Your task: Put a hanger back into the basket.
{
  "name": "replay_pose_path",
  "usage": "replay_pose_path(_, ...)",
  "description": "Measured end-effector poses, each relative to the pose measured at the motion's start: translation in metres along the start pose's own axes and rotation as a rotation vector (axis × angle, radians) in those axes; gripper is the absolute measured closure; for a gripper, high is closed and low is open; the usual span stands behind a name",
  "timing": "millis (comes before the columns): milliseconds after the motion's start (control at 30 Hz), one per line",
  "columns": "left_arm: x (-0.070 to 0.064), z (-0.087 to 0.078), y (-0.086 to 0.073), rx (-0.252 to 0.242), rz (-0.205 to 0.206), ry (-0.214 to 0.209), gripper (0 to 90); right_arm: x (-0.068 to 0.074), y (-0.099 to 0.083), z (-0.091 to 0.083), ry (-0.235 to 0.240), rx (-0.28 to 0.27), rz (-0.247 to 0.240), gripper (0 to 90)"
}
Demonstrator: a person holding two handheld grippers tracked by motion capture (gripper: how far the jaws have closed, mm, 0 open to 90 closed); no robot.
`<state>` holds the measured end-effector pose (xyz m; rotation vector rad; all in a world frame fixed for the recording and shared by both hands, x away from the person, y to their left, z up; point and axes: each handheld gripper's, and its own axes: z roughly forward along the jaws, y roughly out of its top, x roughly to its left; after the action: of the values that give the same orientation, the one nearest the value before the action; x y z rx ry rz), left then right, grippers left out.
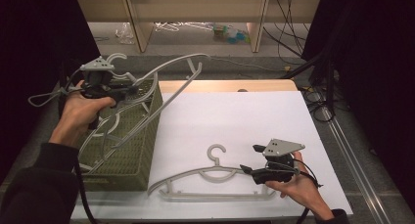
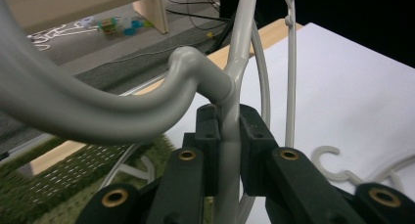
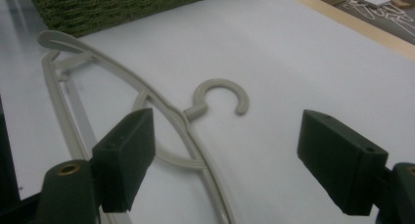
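My left gripper (image 1: pixel 128 88) is clamped on a grey hanger (image 1: pixel 169 79), jaws pinched on its thin bar right by the neck joint, up over the green basket (image 1: pixel 132 150). My right gripper (image 1: pixel 247 159) is wide open, nothing in it, low over the white sheet (image 1: pixel 244 116), jaws straddling the arm of a 2nd hanger (image 1: pixel 210 180) lying flat there.

Risks, imo: the bar is thin and smooth, so the held hanger may swivel in the pinch. Its lower end sits among other hangers in the basket; if I pull w/o clearing it, it may snag one and drag it out or tip the basket.

Held hanger's long axis runs diagonally, low end in the basket, top end up and away to the right. Flat hanger: long axis left-right along the near edge, hook pointing away from me.
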<state>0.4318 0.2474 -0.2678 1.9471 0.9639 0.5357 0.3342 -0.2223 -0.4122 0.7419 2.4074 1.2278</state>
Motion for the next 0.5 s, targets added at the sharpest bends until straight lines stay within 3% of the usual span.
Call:
replay_pose_path(167,0.015,-0.006,-0.009,0.005,0.023,0.053,80.4,0.000,0.000,0.000,0.003,0.006,0.003,22.9)
replay_pose_path(400,0.032,-0.012,-0.022,0.022,-0.017,0.089,80.5,0.000,0.000,0.000,0.004,0.004,0.000,22.8)
replay_pose_path(500,0.041,-0.016,-0.029,0.040,-0.011,0.103,80.4,0.000,0.000,0.000,0.003,0.005,0.001,22.8)
